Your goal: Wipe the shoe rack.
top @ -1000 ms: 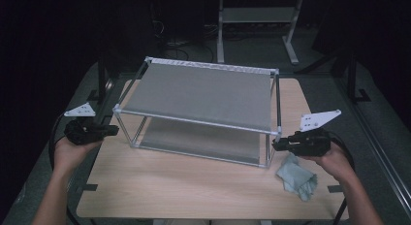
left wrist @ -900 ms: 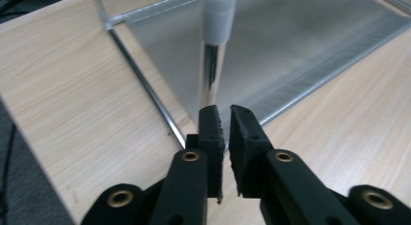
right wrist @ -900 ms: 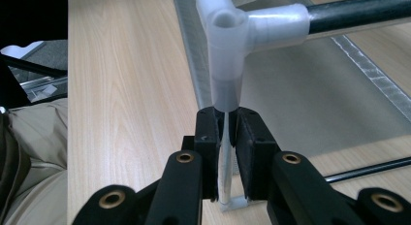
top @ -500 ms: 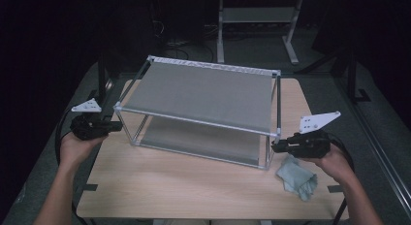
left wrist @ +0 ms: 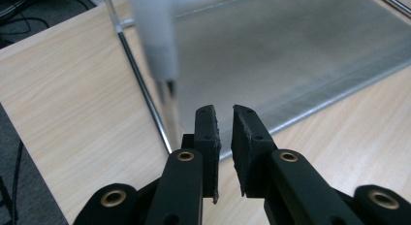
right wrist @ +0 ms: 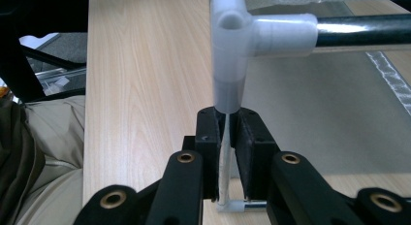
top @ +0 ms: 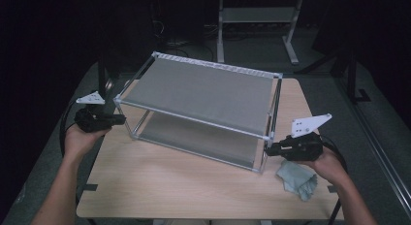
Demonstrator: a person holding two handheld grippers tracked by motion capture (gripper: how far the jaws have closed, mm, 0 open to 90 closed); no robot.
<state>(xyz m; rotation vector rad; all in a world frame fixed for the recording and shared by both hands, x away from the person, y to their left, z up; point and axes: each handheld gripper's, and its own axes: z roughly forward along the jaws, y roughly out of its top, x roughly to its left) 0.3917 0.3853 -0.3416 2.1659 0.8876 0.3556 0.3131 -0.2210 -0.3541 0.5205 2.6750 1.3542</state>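
Clamping the rack's (top: 203, 96) front-right post (right wrist: 224, 152), right tool (top: 268, 151) sits tight; left tool (left wrist: 224, 119) has just cracked open, empty beside the left post (left wrist: 162, 89). Bare bench (top: 169, 186) up front, cloth (top: 296, 179) near edge.

A two-tier metal-framed shelf rack (top: 203, 111) with grey fabric shelves stands upright on the table.

Rack (top: 203, 106) on table (top: 160, 186), cloth (top: 296, 179) beside

Both grippers are black; the left gripper (top: 118, 120) and right gripper (top: 268, 151) each carry a pale three-cornered plate with small holes; black cables trail behind; brass-ringed pivots show on the jaws; forearms are bare of sleeves.
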